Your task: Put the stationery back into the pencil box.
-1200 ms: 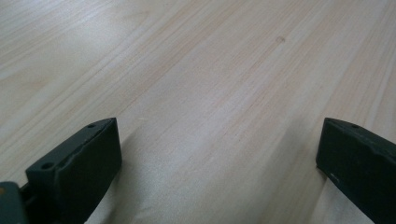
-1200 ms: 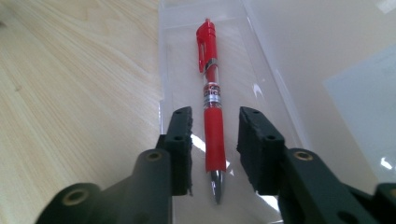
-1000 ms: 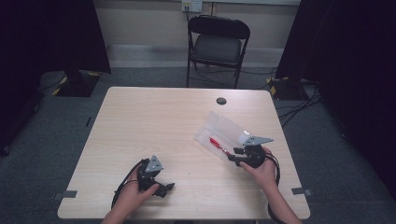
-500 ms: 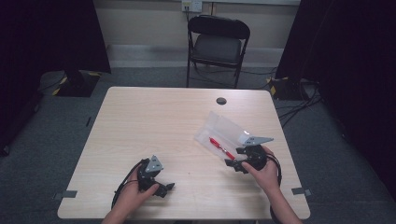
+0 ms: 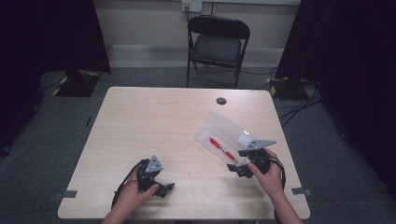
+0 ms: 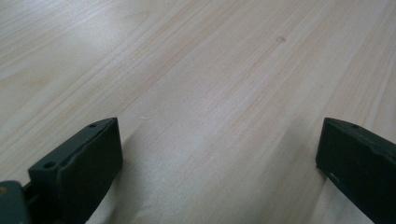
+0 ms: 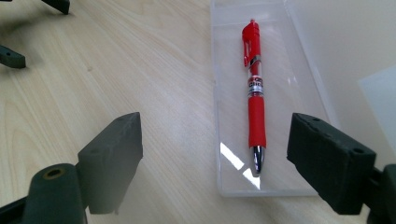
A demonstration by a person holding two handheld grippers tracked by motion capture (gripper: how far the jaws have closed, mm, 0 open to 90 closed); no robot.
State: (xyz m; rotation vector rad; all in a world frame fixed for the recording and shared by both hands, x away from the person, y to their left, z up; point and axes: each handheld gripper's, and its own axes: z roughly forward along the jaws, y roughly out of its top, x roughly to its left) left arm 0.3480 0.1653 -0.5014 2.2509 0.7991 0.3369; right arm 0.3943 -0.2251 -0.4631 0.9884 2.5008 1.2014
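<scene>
A red pen (image 7: 254, 93) lies lengthwise in a clear plastic case (image 7: 224, 140) whose lid stands open at the right; in the high view the case (image 5: 226, 128) sits right of the table's middle with the pen (image 5: 222, 149) in it. My right gripper (image 5: 237, 168) rests open just short of the case's near end, its jaws wide apart on either side of the pen's tip (image 7: 258, 163). My left gripper (image 5: 164, 188) lies near the front left of the table, open, with bare wood between its jaws.
The light wooden table (image 5: 154, 126) has a small dark round cap (image 5: 221, 101) near its far edge. A black folding chair (image 5: 218, 42) stands behind the table. Cables (image 5: 299, 105) trail on the floor at the right.
My right gripper has slid a little toward the table's front and right, away from the case. The left gripper has stayed still.
</scene>
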